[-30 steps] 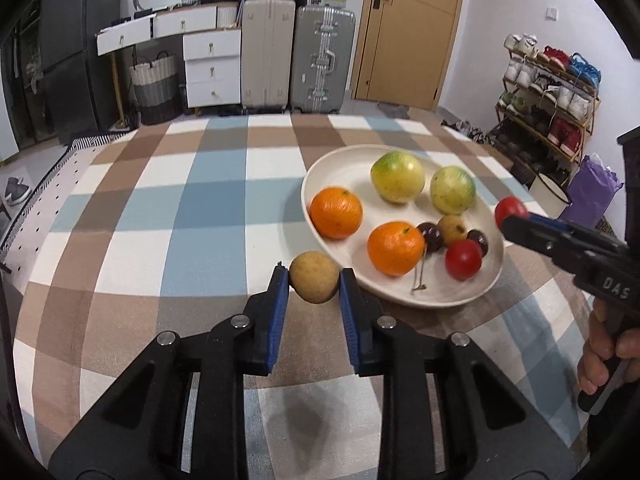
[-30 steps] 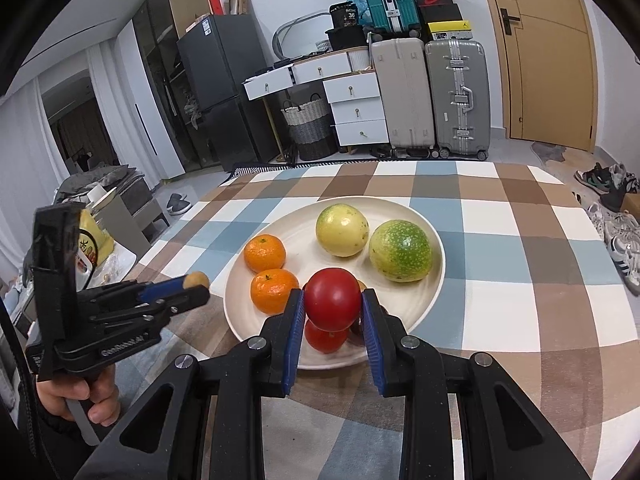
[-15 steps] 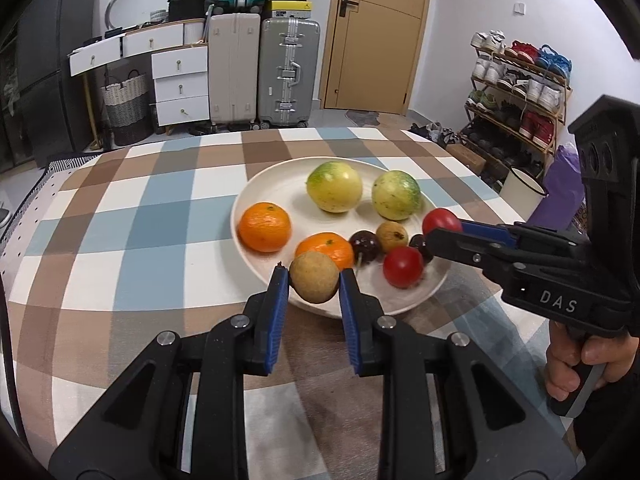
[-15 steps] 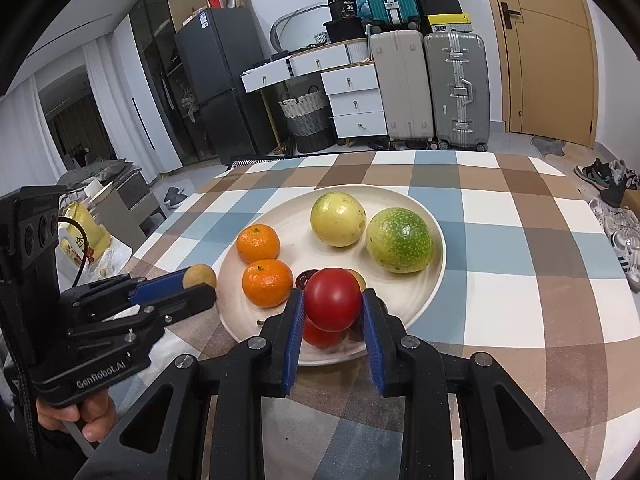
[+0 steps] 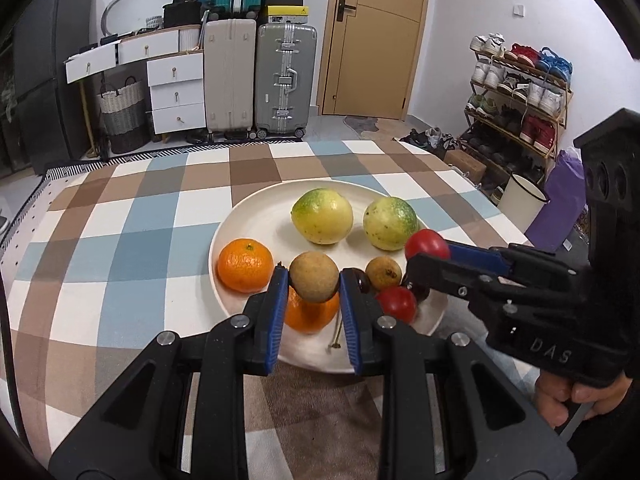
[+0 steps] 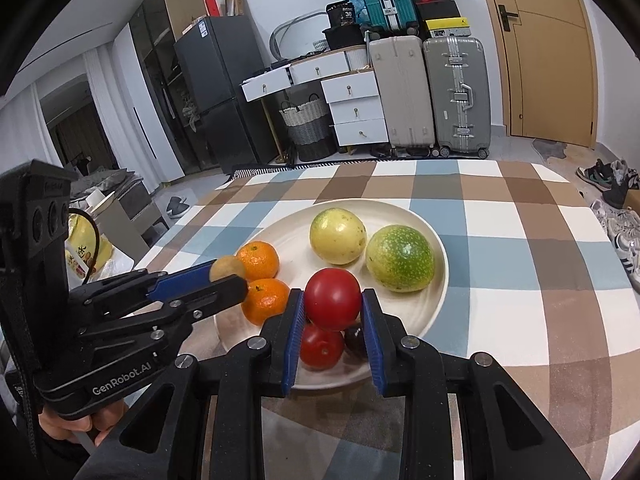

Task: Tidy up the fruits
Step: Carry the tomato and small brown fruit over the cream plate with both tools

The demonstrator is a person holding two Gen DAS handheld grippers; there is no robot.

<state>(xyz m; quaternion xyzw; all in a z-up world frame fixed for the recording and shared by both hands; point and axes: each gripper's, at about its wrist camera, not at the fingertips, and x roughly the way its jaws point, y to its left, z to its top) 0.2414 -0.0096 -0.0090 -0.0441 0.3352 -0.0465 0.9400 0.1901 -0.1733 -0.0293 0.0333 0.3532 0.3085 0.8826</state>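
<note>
The small brown fruit (image 5: pixel 314 282) sits clamped between the blue pads of the left gripper (image 5: pixel 314 288), held over the near-left part of the white plate (image 5: pixel 256 216), just above one of the two oranges (image 5: pixel 310 314). The red tomato (image 6: pixel 333 299) is pinched the same way in the right gripper (image 6: pixel 333 304), whose fingers (image 6: pixel 295 312) close on both its sides, over the plate's 6 o'clock edge above a second red tomato (image 6: pixel 322 346) and a dark cherry-like fruit (image 6: pixel 354 340).

On the plate, the other orange (image 5: pixel 245 265) lies at 9 o'clock, two yellow-green round fruits (image 5: pixel 322 216) sit at 12 and 2 o'clock, and another small brown fruit (image 5: pixel 383 273) lies near the centre-right. The plate rests on a checked cloth over the desk (image 5: pixel 132 236). Beyond the desk stand suitcases (image 5: pixel 286 80) and white drawers (image 5: pixel 176 92) at 12 o'clock, with a shoe rack (image 5: pixel 516 92) at 2 o'clock.

The step in hand looks like carrying both fruits to their set-down spots with like fruits. Next, each gripper likely needs to lower its fruit into a free patch of plate, the brown one toward its twin, the tomato beside the other, then let go gently so nothing rolls into its neighbours or off the rim.
</note>
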